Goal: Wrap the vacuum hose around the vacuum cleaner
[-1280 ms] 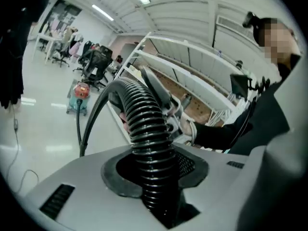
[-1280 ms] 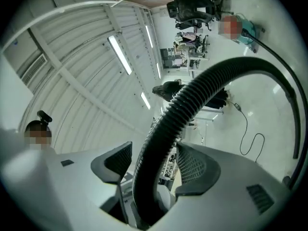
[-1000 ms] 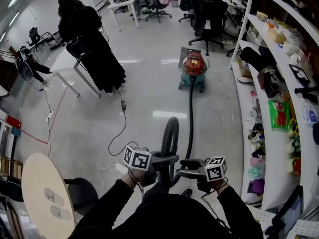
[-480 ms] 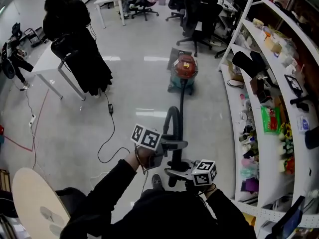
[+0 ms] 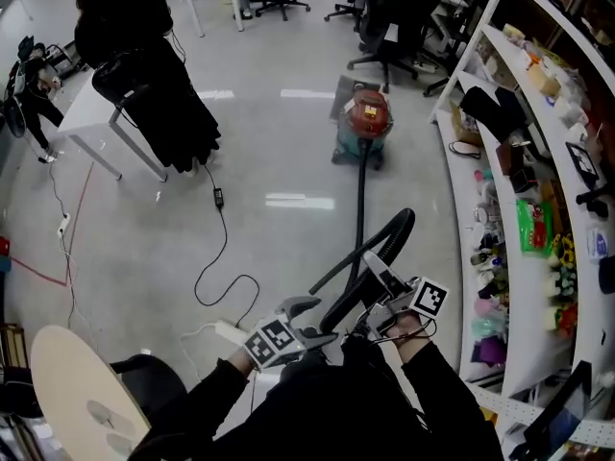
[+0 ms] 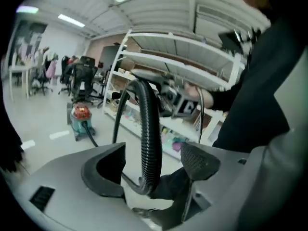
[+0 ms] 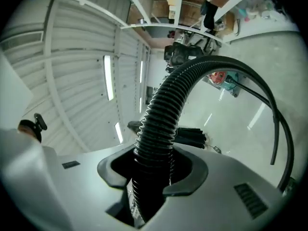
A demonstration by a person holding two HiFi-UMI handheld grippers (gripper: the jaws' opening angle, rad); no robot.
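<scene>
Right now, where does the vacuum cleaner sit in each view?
Head view: vacuum cleaner at upper centre.
Left gripper view: vacuum cleaner small, at mid-left.
Right gripper view: vacuum cleaner at upper right, tilted because the picture is rolled.
Shared landmark: the black ribbed hose, which leads to it in all three.

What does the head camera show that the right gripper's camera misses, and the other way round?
Only the head view shows the round table and the hose running across the floor. Only the right gripper view shows the ceiling lights and the right gripper close up: its jaws have just been closing and now clamp the ribbed hose. Both views show the black hose and the red vacuum cleaner at its far end.
</scene>
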